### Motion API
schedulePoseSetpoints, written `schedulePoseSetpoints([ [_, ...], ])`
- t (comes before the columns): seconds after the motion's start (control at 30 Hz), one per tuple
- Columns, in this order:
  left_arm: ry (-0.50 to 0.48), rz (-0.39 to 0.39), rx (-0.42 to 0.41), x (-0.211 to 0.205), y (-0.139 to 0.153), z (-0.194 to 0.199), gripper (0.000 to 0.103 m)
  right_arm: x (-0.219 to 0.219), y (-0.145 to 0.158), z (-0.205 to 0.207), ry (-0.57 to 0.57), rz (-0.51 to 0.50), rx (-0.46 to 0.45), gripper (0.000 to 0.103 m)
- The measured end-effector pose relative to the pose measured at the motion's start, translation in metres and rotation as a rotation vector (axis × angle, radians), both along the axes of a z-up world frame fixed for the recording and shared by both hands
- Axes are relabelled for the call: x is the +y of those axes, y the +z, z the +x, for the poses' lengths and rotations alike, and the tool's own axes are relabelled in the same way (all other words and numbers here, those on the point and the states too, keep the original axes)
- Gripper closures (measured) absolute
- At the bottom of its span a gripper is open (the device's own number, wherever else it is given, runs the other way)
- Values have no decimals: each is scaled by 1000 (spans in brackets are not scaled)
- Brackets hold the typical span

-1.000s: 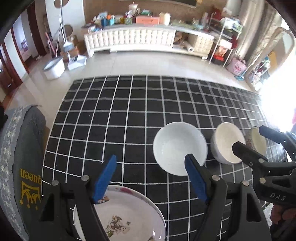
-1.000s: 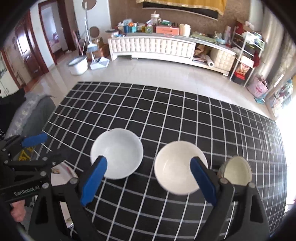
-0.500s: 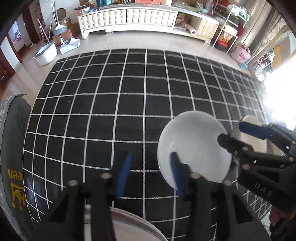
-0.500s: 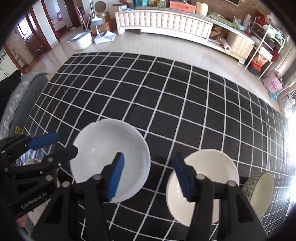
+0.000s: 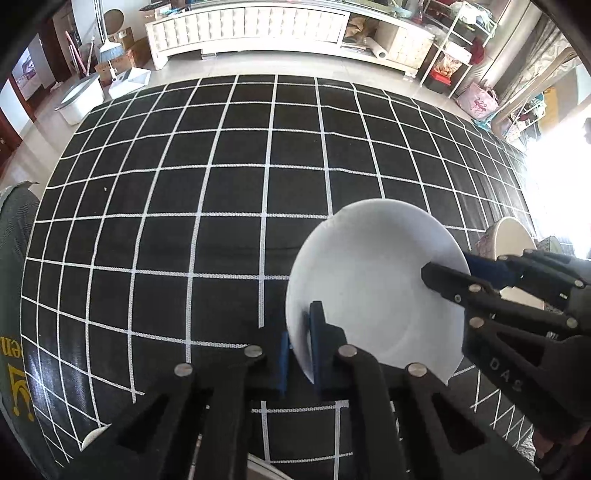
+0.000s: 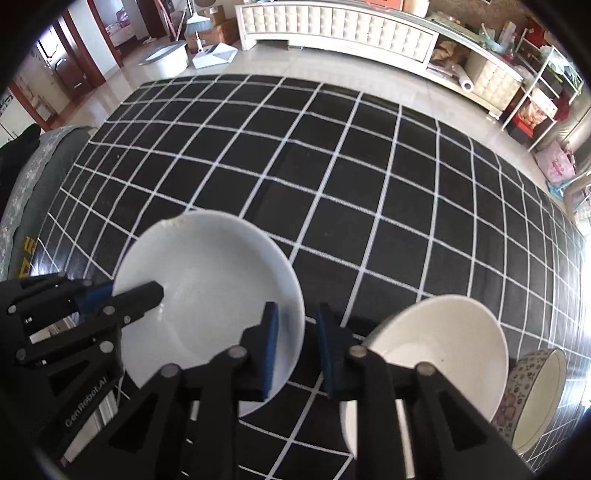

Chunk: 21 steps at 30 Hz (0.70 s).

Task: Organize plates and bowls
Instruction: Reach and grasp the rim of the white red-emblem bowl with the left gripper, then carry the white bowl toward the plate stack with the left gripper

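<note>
A white bowl sits on the black checked cloth; it also shows in the right wrist view. My left gripper is shut on its near-left rim. My right gripper straddles the bowl's right rim, one pad inside and one outside, with a small gap on each side. A cream bowl stands just right of it, then a flower-patterned bowl. A patterned plate's rim peeks out under my left gripper.
A grey cushion with yellow lettering lies at the cloth's left edge. Beyond the cloth are a tiled floor, a white cabinet, a white tub and a shelf rack.
Both grippers moved forward and down onto the white bowl. The left jaws closed onto its rim. The right jaws narrowed around the opposite rim.
</note>
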<state>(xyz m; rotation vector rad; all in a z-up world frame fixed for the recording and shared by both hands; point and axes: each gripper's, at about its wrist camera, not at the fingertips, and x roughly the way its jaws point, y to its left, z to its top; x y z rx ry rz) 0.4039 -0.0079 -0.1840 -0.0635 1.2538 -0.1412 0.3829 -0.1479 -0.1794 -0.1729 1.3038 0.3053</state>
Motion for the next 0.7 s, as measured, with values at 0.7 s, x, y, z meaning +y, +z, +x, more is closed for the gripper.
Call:
schedulePoseSetpoints([
  [0.7,-39,-1,-66,-20,54,-59,95,-8,46,-43,-80,32,-56,88],
])
